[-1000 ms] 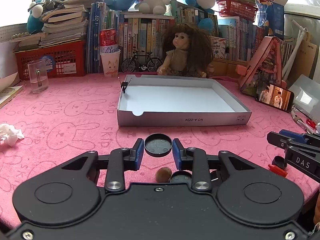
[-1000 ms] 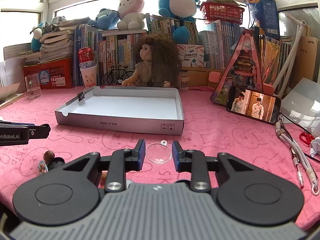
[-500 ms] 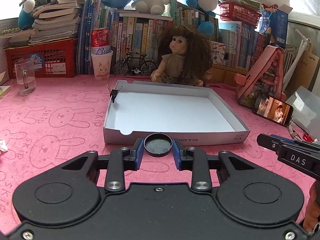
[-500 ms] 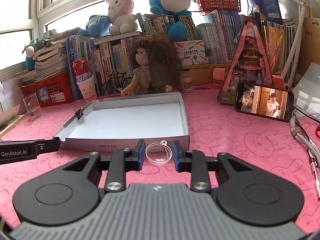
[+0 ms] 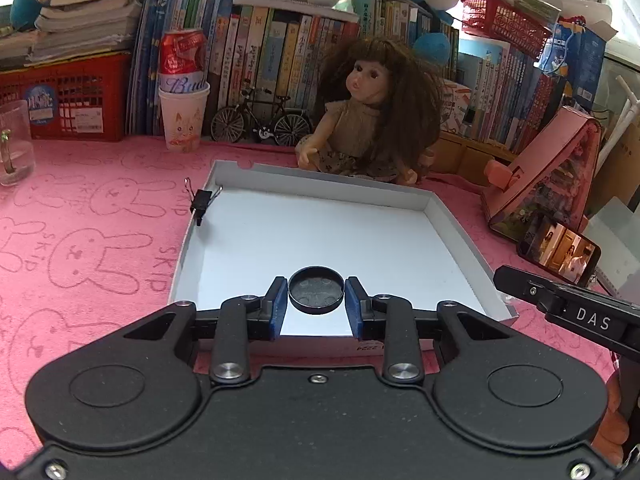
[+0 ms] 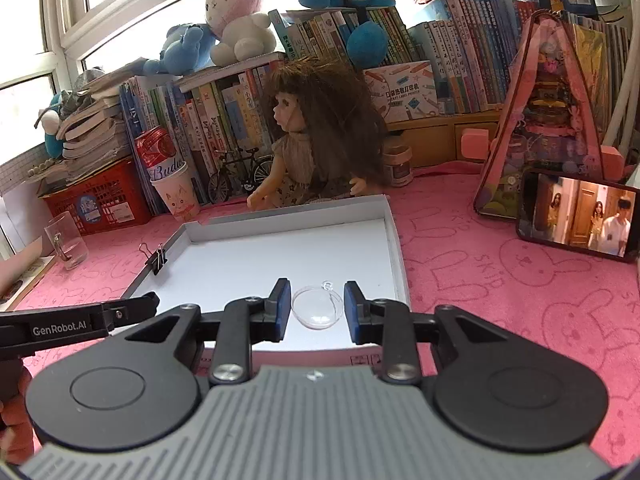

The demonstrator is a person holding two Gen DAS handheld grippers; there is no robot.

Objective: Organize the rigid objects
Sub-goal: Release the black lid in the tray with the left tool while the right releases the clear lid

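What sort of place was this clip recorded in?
Probably a child's desk or study corner at home: rows of books, plush toys on top of them by a window, and a doll on a pink bunny-print tablecloth.

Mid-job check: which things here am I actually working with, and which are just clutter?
Job:
left hand-held gripper gripping black round cap
right hand-held gripper gripping clear dome
white box tray

Clutter:
doll
binder clip
phone
paper cup
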